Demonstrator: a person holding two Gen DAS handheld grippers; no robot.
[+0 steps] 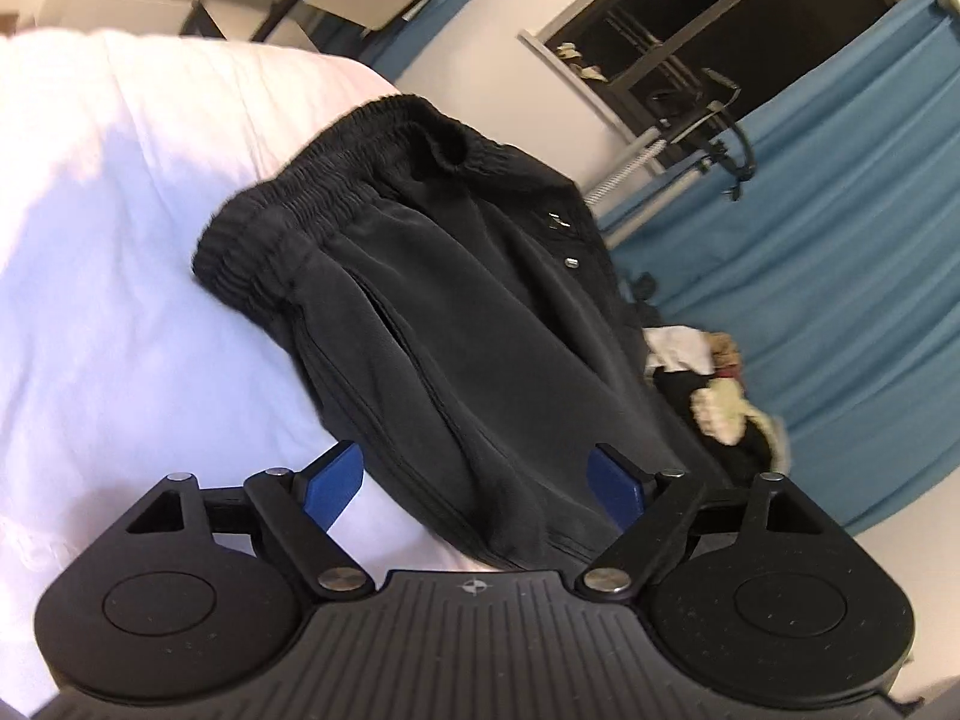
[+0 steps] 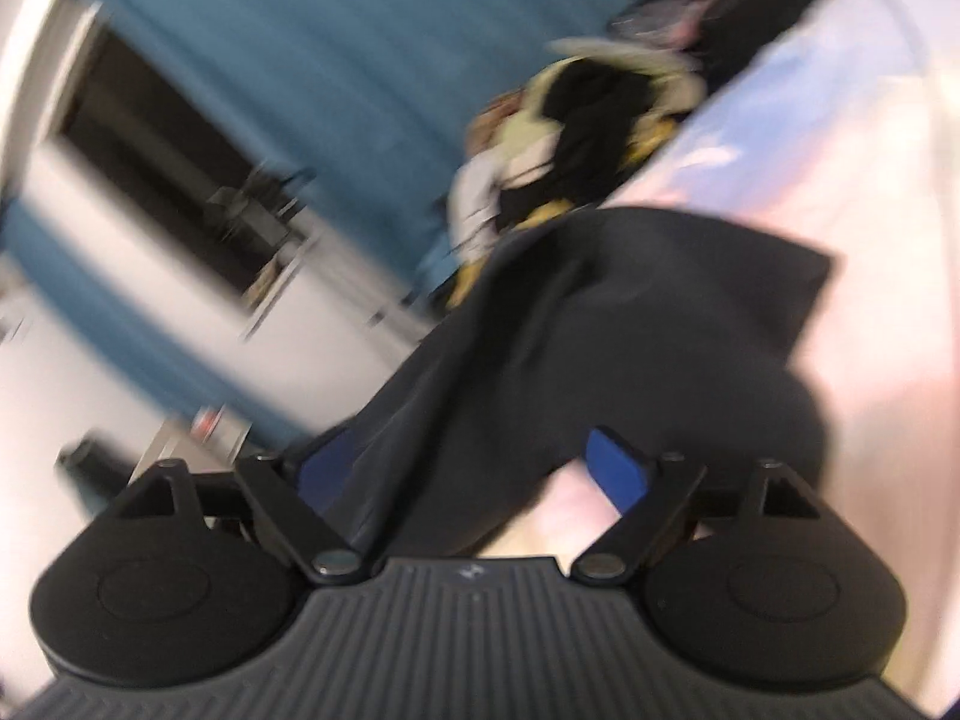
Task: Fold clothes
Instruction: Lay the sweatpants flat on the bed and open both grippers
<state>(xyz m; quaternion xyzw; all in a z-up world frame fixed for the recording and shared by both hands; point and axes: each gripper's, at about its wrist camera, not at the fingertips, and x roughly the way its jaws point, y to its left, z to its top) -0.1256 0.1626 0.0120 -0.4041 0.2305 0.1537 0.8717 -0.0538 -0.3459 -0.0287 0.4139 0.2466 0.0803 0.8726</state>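
A black pair of shorts with a gathered elastic waistband lies on a white sheet, its waistband at the far end. My left gripper stands open at the near end of the garment. Its blue pads are spread wide to either side of the cloth and do not press on it. The right wrist view is blurred. There the same black cloth runs between the wide-apart pads of my open right gripper. The cloth partly hides that gripper's left pad.
A heap of mixed clothes sits beyond the bed's edge and also shows in the right wrist view. Blue curtains and a dark window line the wall behind. The white sheet spreads to the right.
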